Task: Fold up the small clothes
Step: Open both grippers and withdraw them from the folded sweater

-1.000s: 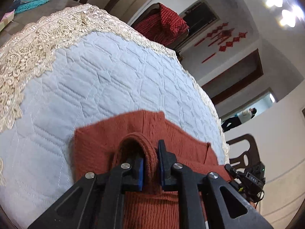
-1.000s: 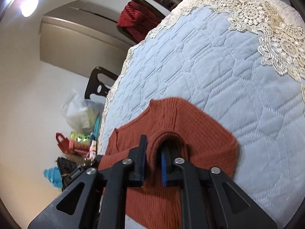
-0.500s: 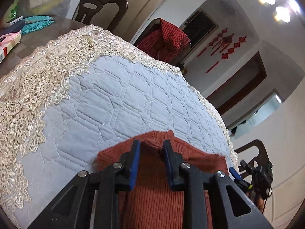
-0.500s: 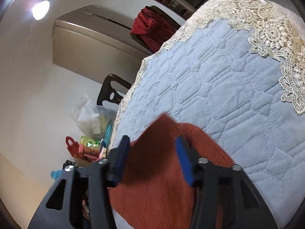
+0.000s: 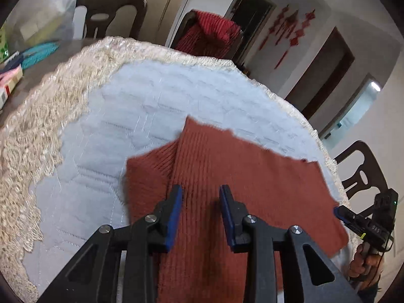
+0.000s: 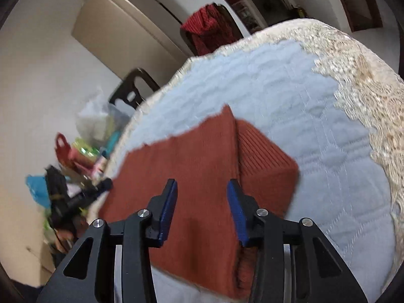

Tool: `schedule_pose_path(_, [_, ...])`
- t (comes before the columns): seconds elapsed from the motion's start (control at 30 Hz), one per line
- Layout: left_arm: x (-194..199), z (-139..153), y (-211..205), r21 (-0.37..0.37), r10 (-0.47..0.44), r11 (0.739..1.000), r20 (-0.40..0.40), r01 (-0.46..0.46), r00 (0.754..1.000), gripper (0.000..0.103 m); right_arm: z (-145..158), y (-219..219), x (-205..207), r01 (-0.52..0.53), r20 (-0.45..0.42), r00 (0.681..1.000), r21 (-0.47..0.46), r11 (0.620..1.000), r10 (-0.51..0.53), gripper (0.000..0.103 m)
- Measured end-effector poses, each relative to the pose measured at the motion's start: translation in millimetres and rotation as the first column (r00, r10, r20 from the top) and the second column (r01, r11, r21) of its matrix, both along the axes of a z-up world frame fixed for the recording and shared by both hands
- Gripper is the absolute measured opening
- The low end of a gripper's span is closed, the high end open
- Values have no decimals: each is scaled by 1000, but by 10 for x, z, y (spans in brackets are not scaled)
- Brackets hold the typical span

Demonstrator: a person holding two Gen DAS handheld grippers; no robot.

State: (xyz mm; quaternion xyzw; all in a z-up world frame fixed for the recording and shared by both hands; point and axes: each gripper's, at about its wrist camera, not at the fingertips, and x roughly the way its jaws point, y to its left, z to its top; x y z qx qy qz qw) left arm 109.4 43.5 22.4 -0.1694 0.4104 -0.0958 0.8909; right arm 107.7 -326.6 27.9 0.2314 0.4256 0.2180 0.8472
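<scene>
both the left gripper (image 5: pixel 200 213) and right gripper (image 6: pixel 202 209) hang spread, jaws just shifting, over the blurred rust-red ribbed knit garment (image 5: pixel 227 189), its near edge cut off.

Your desk (image 5: pixel 50 75) is dark where it shows bare, at the far left of the left wrist view. A pale blue quilted cloth (image 5: pixel 151 106) with a cream lace border (image 5: pixel 38 126) covers most of it. On that cloth lies the rust-red knit garment (image 5: pixel 240 176), spread flat with one part folded over. On the bare wood sit a teal mat (image 5: pixel 38 53) and a small pink and white box (image 5: pixel 10 80).
</scene>
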Motion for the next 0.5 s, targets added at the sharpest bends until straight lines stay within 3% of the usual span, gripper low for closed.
schedule_pose_path(0.03, [-25,14,-3,11,3,1000,8,-3,1000,33,-24,-15,-20,13,8,1000,-34,999,-13,27])
schedule_pose_path(0.1, [-89,67,-18,19,1,1000,17,-1,1000,33,-19,-75,-52,49,-2,999,-96,994,-49,28])
schedule_pose_path(0.23, [-199,159,-120,63,-32,998,67,28,997,33,114,-78,-111,50,39,998,-102,994,-46,29])
schedule_pose_path(0.33, [-191,142,-185,68,-44,997,59,40,997,33,184,-4,10,59,60,997,-108,992,-52,29])
schedule_pose_path(0.47, [-187,50,-211,89,-60,994,38,57,997,33,15,45,162,69,24,998,-208,976,-65,27])
schedule_pose_path(0.5, [-193,23,-194,89,-55,995,27,52,998,33,-19,39,158,68,25,998,-219,973,-64,21])
